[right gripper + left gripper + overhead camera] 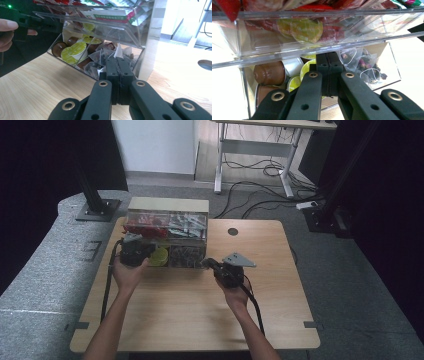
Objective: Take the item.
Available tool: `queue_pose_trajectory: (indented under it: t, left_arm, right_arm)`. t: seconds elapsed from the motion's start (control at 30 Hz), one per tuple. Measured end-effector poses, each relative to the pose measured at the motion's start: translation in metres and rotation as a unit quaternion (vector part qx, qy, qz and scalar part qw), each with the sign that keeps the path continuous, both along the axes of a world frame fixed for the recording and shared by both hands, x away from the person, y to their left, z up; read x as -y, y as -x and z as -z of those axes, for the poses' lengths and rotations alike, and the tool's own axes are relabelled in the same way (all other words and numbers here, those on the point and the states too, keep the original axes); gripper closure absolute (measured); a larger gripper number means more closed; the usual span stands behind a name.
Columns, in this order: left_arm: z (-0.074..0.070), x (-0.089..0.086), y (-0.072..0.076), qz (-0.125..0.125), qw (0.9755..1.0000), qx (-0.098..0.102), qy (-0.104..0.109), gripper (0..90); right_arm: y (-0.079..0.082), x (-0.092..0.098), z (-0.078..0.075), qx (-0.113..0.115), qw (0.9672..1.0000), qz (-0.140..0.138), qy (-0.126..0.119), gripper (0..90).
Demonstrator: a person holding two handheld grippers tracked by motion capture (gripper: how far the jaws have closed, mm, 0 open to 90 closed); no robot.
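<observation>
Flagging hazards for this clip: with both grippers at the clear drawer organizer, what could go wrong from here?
1. The lower drawer stands pulled out and packed with coffee capsules and tea bags; a nudge could spill them.
2. Both the left gripper and the right gripper have shut jaws at the drawer's front; pushing may slide the organizer on the table.

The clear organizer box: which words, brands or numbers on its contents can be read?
None can be read.
Green-and-white packet in the clear organizer box: green print, too blurred.
Red packets: print too small.
Capsule lids: no print legible.
</observation>
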State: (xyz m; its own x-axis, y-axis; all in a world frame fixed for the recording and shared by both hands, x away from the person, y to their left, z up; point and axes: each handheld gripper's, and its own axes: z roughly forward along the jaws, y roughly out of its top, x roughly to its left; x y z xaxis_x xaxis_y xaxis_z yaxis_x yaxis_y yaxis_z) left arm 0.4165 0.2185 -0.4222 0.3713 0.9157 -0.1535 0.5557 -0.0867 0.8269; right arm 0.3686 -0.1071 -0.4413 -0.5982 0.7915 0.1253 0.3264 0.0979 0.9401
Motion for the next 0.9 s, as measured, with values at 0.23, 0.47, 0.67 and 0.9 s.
queue_pose_trajectory:
  t: [0.23,0.47,0.67,0.9]
  left_arm:
    - [0.0,0.001,0.0,0.0,1.0,0.002,0.0,90.0]
    - [0.0,0.001,0.0,0.0,1.0,0.001,0.0,90.0]
    - [0.001,0.001,0.0,0.0,1.0,0.001,-0.001,90.0]
    - [0.002,0.0,0.001,0.0,1.0,-0.001,-0.003,90.0]
  right_arm:
    - [0.003,0.014,0.001,-0.001,1.0,0.009,0.001,88.9]
    - [0.007,0.027,0.002,0.001,0.9999,0.017,-0.002,88.9]
    - [0.01,0.037,0.003,0.001,0.9997,0.024,-0.007,88.9]
    - [0.012,0.049,0.006,0.001,0.9993,0.035,-0.011,88.9]
